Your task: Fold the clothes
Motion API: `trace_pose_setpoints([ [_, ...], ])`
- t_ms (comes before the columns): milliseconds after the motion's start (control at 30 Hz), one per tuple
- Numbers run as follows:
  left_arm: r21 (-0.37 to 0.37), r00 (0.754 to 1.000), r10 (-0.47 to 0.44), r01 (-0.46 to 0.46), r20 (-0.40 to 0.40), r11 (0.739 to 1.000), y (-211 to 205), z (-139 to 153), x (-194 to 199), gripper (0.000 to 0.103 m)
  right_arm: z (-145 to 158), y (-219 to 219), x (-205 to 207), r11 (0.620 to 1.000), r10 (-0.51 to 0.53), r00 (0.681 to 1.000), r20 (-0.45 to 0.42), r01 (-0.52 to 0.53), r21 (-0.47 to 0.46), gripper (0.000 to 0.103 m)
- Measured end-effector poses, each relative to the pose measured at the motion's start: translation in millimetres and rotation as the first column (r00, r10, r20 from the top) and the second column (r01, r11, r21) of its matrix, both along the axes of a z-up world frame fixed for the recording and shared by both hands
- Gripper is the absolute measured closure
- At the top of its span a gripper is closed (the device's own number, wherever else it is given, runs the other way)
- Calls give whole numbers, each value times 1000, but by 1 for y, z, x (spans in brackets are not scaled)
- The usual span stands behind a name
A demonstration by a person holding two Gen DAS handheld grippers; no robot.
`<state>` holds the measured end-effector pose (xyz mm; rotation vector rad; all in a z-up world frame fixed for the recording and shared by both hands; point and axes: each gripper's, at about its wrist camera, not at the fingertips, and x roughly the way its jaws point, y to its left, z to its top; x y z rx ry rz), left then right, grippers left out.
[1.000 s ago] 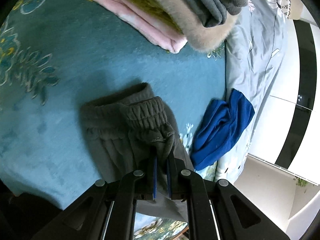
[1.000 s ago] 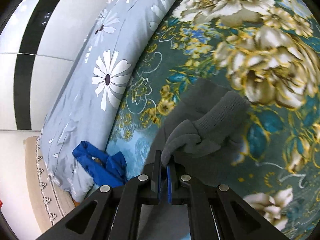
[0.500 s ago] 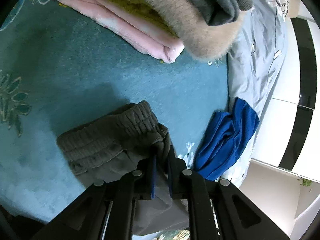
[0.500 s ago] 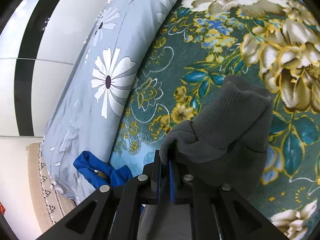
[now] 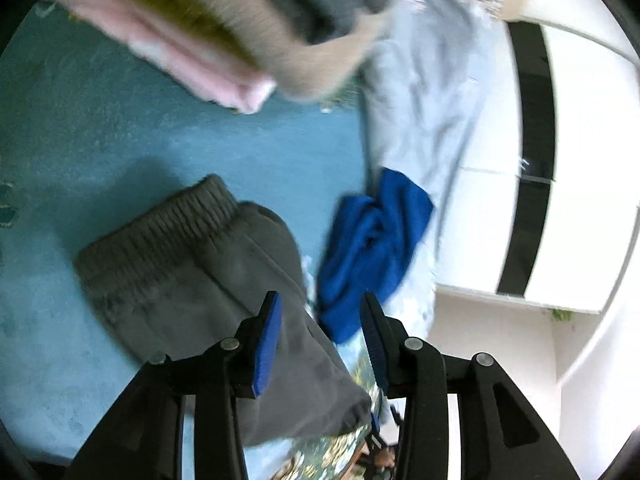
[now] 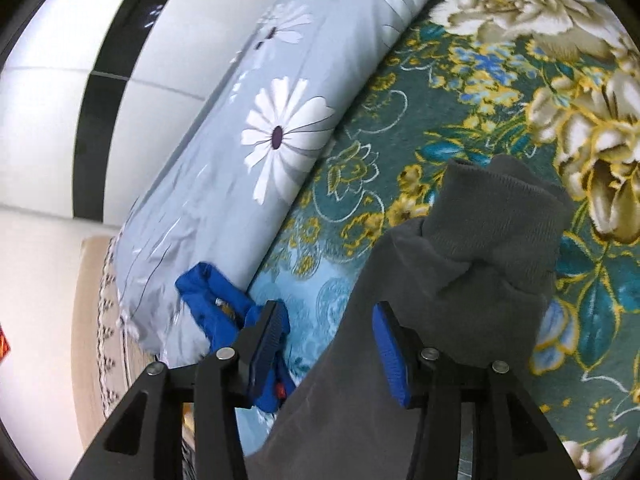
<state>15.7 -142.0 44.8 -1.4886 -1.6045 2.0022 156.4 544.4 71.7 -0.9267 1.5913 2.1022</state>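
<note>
Now that both the left gripper [image 5: 320,332] and right gripper [image 6: 330,344] are hanging wide open after pinching the grey sweatpants [image 5: 208,280] half a second back, they're lying doubled over on the teal blanket [image 5: 100,128], so this fold's looking finished.

A teal floral bedspread [image 6: 500,92] meets a pale grey daisy-print quilt [image 6: 248,168] – behind them, white panelled wall [image 5: 580,160] with a black stripe [image 6: 100,128].
</note>
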Motion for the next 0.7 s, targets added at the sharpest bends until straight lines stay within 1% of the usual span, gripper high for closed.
trace_pose_setpoints([
  [67,-113,999,-37,35,-16,993,-9,14,11,57,1,-2,14,1000,5,1000,-15,-5,5,52],
  [100,-169,998,-57,52,-23,984,-13,22,17,56,-1,-2,23,1000,0,1000,-22,0,-1,52],
  [167,-280,995,-96,83,-33,956,-22,36,29,56,-5,-1,39,1000,-16,999,-35,15,-15,52],
  [200,-359,992,-124,110,-17,927,-25,40,34,56,-7,-1,47,999,-25,999,-40,24,-21,52],
  [233,-440,988,-154,147,20,886,-25,40,38,55,-10,-1,55,999,-36,999,-39,35,-27,52],
  [267,-475,984,-171,174,49,863,-25,36,41,55,-14,-1,63,998,-47,998,-37,46,-34,52],
  [300,-468,981,-178,194,78,862,-24,26,44,53,-19,0,69,997,-56,998,-33,55,-45,52],
  [333,-425,979,-173,201,104,882,-23,12,45,50,-24,0,76,996,-66,998,-26,64,-58,51],
  [400,-300,976,-142,187,168,935,-22,-23,46,50,-32,1,88,994,-79,997,-12,78,-73,51],
  [433,-262,972,-120,172,200,950,-21,-39,46,50,-34,3,95,994,-86,996,-9,85,-70,51],
  [467,-254,969,-103,160,225,954,-17,-52,44,50,-36,5,101,994,-93,996,-5,93,-66,51],
  [533,-270,966,-72,141,250,952,-6,-69,38,50,-41,9,110,992,-111,994,13,112,-55,46],
  [600,-251,970,-27,89,240,964,-1,-77,35,50,-48,14,118,990,-128,991,38,130,-50,45],
  [667,-212,972,26,25,233,977,2,-83,33,50,-54,15,116,990,-127,991,52,130,-55,45],
  [700,-204,972,51,-4,230,979,4,-86,32,50,-57,15,115,990,-126,990,58,129,-57,45],
])
